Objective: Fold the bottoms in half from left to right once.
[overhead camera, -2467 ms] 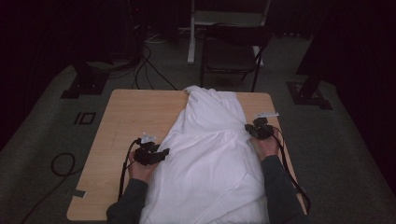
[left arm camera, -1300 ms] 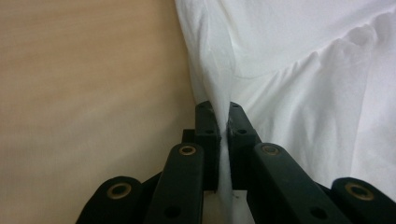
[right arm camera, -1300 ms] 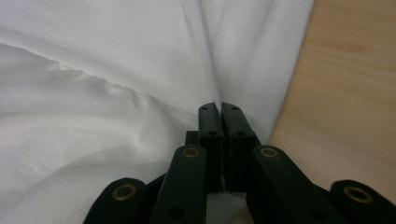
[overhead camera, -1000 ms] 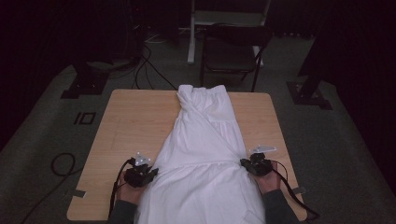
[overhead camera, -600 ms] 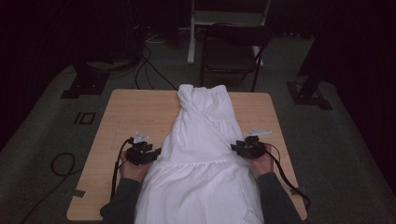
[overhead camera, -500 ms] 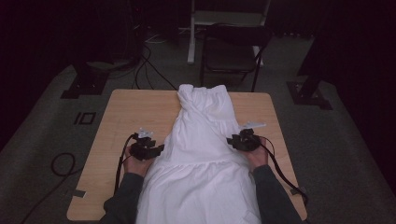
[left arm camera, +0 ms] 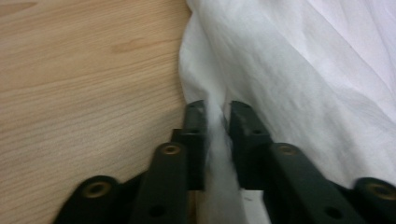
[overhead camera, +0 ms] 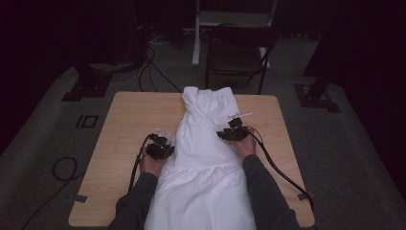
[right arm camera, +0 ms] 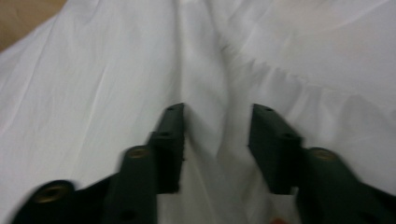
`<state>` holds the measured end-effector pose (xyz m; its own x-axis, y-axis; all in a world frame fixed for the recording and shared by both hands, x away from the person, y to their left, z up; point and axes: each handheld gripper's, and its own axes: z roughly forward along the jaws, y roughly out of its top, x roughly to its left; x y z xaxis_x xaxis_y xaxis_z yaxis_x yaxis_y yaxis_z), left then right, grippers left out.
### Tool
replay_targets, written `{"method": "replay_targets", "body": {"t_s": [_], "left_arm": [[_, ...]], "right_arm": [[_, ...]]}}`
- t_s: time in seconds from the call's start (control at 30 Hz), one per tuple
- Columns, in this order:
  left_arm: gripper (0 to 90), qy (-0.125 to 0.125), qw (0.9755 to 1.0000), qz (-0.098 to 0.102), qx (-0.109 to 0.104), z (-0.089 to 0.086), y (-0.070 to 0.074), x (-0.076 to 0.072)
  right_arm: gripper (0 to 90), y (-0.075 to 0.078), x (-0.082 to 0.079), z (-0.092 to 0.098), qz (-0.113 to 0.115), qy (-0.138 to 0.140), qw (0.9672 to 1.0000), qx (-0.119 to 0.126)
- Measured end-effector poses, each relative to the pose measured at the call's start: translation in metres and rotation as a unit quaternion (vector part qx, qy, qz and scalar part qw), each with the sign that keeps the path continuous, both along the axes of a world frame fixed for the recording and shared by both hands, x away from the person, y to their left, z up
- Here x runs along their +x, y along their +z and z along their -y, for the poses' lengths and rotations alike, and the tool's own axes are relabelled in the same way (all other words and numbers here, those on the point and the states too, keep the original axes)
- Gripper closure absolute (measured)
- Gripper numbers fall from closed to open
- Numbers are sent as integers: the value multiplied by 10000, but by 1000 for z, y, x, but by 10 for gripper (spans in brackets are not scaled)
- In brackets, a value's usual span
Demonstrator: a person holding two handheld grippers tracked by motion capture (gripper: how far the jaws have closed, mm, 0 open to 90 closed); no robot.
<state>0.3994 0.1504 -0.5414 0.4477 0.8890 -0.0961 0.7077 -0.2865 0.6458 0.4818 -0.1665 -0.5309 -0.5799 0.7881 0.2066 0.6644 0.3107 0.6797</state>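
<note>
A white garment [overhead camera: 206, 143] lies lengthwise down the middle of the wooden table [overhead camera: 124, 120], twisted at its far end, with its wide part hanging over the near edge. My left gripper [overhead camera: 167, 151] is at the garment's left edge. In the left gripper view it [left arm camera: 215, 114] is shut on a thin fold of the white cloth [left arm camera: 303, 70]. My right gripper [overhead camera: 224, 134] rests at the garment's right edge. In the right gripper view it [right arm camera: 218, 112] stands open, its jaws wide apart over the cloth [right arm camera: 116, 70], with a soft ridge of cloth between them.
A dark folding chair [overhead camera: 239, 52] stands just beyond the table's far edge. Cables [overhead camera: 148, 62] and stand bases [overhead camera: 91, 84] lie on the floor behind and to the left. Each gripper's cable [overhead camera: 282, 172] trails over the table toward the near edge.
Both grippers have moved away from the person and inward along the garment's sides, the right one farther. The garment's middle is narrower than 2.5 s ago.
</note>
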Motion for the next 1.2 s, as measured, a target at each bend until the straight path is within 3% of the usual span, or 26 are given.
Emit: {"method": "replay_targets", "body": {"t_s": [0.1, 0.2, 0.3, 0.33, 0.37, 0.47, 0.57, 0.6, 0.67, 0.73, 0.77, 0.8, 0.83, 0.93, 0.97, 1.0, 1.03, 1.07, 1.1, 1.2], "left_arm": [[875, -24, 9999, 62, 96, 3, 0, -1], [878, -27, 10000, 47, 59, 1, 0, -1], [878, 11, 10000, 48, 46, -1, 0, -1], [878, 63, 10000, 65, 35, -2, -1, -1], [878, 106, 9999, 62, -20, -5, -1, -2], [877, 124, 9999, 65, -35, -6, -1, -2], [874, 146, 9999, 69, -10, -5, -1, -2], [870, 159, 9999, 42, 2, -5, -1, -2], [847, 181, 9998, 1, -5, -5, 0, 0], [744, 194, 9998, -9, -1, -6, 1, 1], [701, 212, 9998, 16, -34, -8, 2, 2], [701, 224, 9996, 48, -133, -9, 5, 4], [605, 209, 9992, 170, -298, -11, 13, 10], [546, 185, 9989, 243, -366, -9, 18, 14], [546, 171, 9984, 391, -383, -4, 24, 21], [485, 141, 9984, 416, -353, 3, 27, 31], [475, 148, 9985, 393, -340, 6, 27, 36], [463, 148, 9985, 393, -340, 6, 27, 36], [458, 136, 9987, 371, -323, 13, 25, 45], [461, 134, 9990, 271, -333, 19, 20, 53]], "right_arm": [[889, 3, -3, 1, 101, 72, 9996, -252], [898, 19, -10, 12, 414, 35, 9989, -201], [899, 39, -17, 33, 766, -197, 9968, -103], [899, 39, -17, 33, 766, -197, 9968, -103], [899, 54, -25, 59, 978, -523, 9938, 109], [899, 56, -33, 77, 1107, -833, 9904, -2], [898, 46, -33, 85, 931, -966, 9909, -101], [897, 28, -30, 84, 725, -978, 9918, -393], [896, 12, -26, 81, 521, -965, 9929, -464], [896, 5, -24, 78, 428, -967, 9931, -509], [895, -5, -20, 74, 287, -973, 9933, -557], [895, -5, -20, 74, 287, -973, 9933, -557], [893, -11, -19, 72, 186, -1000, 9928, -637], [891, -12, -19, 71, 188, -1005, 9928, -630], [862, -11, -18, 71, 150, -1020, 9926, -647], [685, -6, -17, 70, 234, -1023, 9923, -653], [639, -3, -16, 70, 285, -1022, 9928, -548], [606, 1, -15, 69, 344, -985, 9936, -427], [576, 4, -13, 67, 394, -953, 9940, -352], [547, 8, -9, 62, 439, -882, 9946, -316]]}}
